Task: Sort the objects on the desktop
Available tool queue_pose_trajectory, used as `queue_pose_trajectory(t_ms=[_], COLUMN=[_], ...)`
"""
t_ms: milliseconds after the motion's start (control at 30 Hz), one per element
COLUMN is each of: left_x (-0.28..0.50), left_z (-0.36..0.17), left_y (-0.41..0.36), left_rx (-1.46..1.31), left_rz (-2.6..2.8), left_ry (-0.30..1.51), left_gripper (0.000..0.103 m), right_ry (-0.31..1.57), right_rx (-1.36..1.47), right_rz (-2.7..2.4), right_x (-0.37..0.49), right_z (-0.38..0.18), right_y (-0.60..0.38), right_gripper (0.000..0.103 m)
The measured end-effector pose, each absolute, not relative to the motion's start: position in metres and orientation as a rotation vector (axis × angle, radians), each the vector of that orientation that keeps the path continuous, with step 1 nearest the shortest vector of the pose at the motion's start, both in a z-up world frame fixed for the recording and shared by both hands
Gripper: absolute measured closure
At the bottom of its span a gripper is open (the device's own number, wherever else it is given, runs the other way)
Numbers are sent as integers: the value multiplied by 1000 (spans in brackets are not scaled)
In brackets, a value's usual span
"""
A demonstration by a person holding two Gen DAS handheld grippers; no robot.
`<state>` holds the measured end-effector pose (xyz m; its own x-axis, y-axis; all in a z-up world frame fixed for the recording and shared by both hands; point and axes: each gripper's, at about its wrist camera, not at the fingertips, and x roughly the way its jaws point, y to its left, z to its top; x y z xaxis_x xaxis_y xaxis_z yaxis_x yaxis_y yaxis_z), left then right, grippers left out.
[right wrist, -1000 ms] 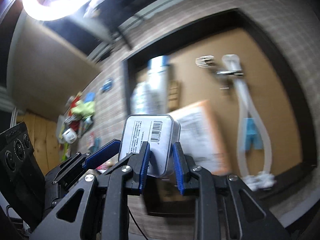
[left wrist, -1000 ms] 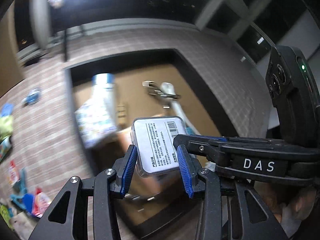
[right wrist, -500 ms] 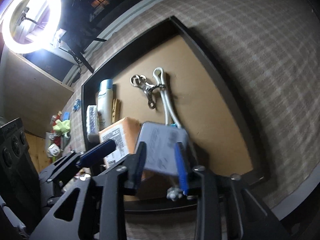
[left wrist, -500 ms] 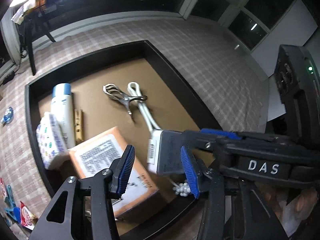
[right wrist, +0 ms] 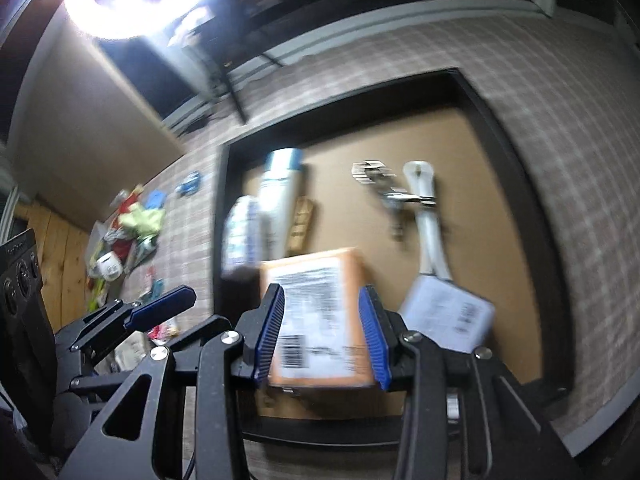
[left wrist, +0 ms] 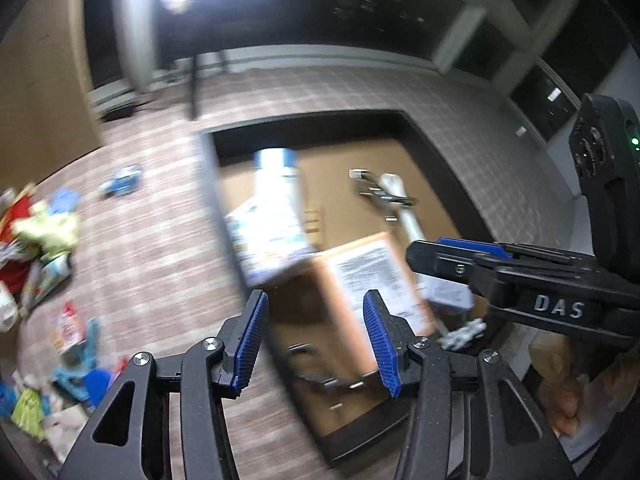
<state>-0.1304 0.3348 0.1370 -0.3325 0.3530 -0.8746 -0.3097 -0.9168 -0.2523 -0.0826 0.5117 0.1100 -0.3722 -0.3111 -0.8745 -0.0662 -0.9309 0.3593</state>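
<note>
I see both grippers, left [left wrist: 316, 344] and right [right wrist: 322, 338], fingers apart and empty | tin [right wrist: 446, 316] in tray [right wrist: 520, 216] | next — pile [right wrist: 128, 232] at 9 o'clock

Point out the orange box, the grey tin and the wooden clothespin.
orange box [right wrist: 320, 312]: right wrist view, its printed label.
grey tin [right wrist: 446, 316]: right wrist view, its labelled face.
wooden clothespin [right wrist: 301, 222]: right wrist view, mid-body.
</note>
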Motion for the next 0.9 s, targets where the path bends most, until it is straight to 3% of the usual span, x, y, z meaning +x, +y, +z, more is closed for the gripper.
queue_pose_trajectory(t_ms=[133,233,667,900], left_x=[-121,-113,-55,-26], left_z=[138,140,127,106], left_y=[274,234,17,-55], left_rx=[-1537,-1552,-1692,-1749], left_rz=[2348,2396,2652,2705], left_ry=[-128,-165,-521,-736], left_gripper=[55,51,51,51], right_ry=[-416,-349,144,359], right_rx=[1615,1567,1383,1335], right_rz=[-2375,-2323,-2114,-2009], right_x=[-88,-93,-124,-136], right_z=[119,126,152,146], right_y=[457,414,210,125], right_gripper=[63,55,55,55])
